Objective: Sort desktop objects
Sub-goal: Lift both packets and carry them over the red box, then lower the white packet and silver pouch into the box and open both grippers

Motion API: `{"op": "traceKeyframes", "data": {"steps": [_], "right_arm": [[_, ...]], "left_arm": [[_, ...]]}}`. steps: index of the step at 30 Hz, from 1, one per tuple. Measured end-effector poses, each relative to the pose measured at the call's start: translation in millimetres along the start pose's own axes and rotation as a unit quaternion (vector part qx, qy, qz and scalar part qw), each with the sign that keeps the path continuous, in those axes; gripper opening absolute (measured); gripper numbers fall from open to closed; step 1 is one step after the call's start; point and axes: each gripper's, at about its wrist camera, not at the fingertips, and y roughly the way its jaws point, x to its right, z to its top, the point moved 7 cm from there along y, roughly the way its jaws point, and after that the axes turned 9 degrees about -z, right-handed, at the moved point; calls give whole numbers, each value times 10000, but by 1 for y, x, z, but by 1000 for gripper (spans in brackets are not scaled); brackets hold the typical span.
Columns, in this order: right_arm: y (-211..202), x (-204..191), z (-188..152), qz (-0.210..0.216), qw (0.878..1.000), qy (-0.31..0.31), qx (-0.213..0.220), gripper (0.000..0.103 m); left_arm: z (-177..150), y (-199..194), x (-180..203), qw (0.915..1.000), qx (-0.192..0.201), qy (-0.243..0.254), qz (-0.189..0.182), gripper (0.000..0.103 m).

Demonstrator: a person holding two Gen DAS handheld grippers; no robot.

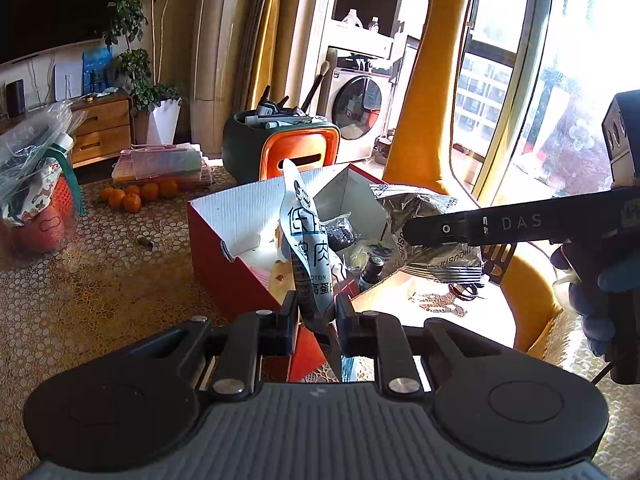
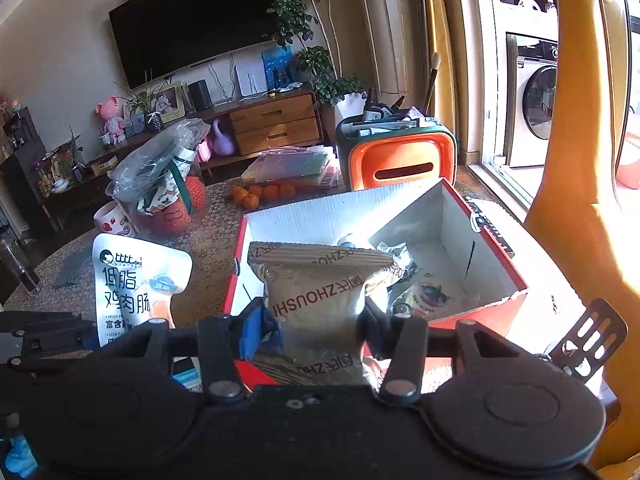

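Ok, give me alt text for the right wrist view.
The right gripper is shut on a silver snack packet, held over the near edge of an open red box containing small items. At left, a white pouch is held upright; behind are oranges and an orange-fronted organiser.

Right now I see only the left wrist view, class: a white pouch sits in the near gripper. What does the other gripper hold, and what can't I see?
Observer: The right gripper is shut on a silver snack bag, held just in front of the red box.
Operator: And my pouch's front?
Observer: The right view shows the white pouch face-on, with an orange sausage picture low on it.
Operator: Anything beyond my left edge?
Observer: A pink plush toy stands on the low cabinet under the television.
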Motion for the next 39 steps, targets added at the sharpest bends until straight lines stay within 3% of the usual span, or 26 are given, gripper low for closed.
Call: {"op": "traceKeyframes", "data": {"steps": [14, 24, 39], "right_arm": [[62, 42, 30, -448, 9989, 119, 16, 49], [103, 54, 22, -625, 9975, 104, -307, 49], [130, 59, 2, -704, 9956, -56, -619, 50]], "left_arm": [[39, 78, -9, 9992, -325, -222, -95, 18], [32, 123, -20, 9970, -747, -203, 43, 18], [22, 150, -25, 9941, -1077, 29, 119, 18]]}}
